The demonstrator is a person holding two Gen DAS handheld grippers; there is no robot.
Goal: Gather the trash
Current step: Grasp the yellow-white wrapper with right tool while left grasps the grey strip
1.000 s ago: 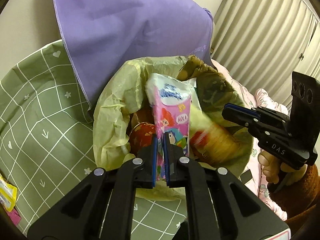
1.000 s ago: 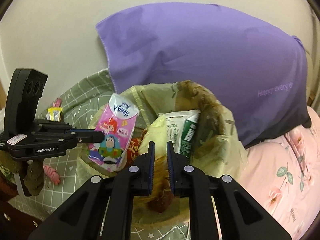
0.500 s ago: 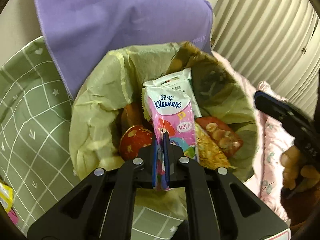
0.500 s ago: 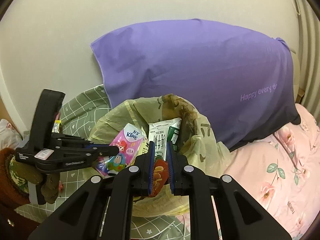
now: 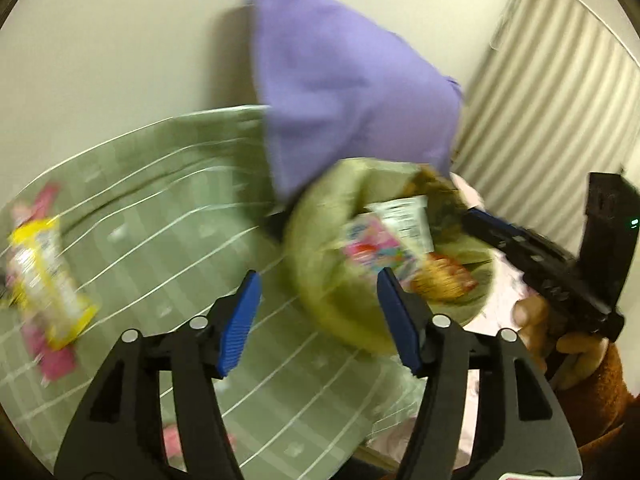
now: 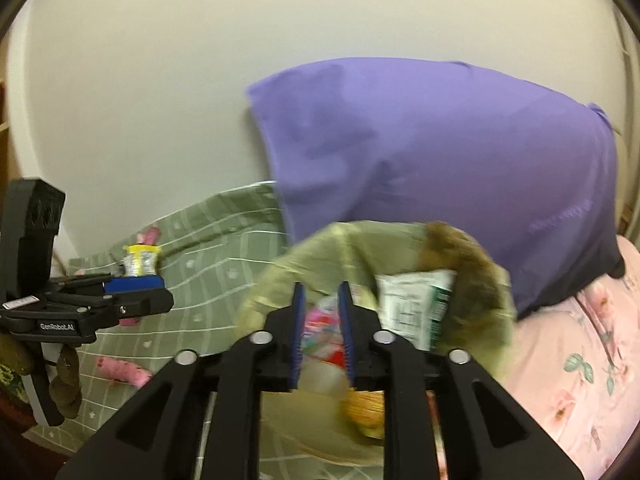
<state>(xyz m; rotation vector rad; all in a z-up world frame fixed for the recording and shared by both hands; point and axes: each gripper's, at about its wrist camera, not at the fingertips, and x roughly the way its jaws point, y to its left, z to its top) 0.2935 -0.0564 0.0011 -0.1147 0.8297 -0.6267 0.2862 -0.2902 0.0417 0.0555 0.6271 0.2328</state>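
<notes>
Your left gripper (image 5: 318, 300) has just been opening and now stands wide, nothing between the blue pads (image 5: 240, 320); it's released and hangs over the green checked bedspread (image 5: 160, 240). Your right gripper (image 6: 322, 332) has also just been opening, only partway, a narrow gap with nothing pinched; it hovers over the mouth of the trash bag (image 6: 276, 280).

The pink tissue pack (image 5: 374, 246) lies inside the yellow-green bag (image 5: 320, 240), next to a white-and-green packet (image 5: 404, 220) and an orange snack wrapper (image 5: 444, 280). The bag sits on the bed, just in front of the purple pillow (image 5: 340, 92).

Only the left view shows the pleated curtain (image 5: 560, 100) and, close up, a yellow wrapper (image 5: 44, 272) over a pink one (image 5: 56, 356) on the bedspread, still uncollected. It also catches your right hand (image 5: 560, 332) on the other gripper's handle.

Only the right view shows the pink floral sheet (image 6: 572, 344), more pink wrappers (image 6: 120, 370) on the green cover, and the left gripper from the side, near the yellow wrapper (image 6: 140, 260). Both views are motion-blurred.
</notes>
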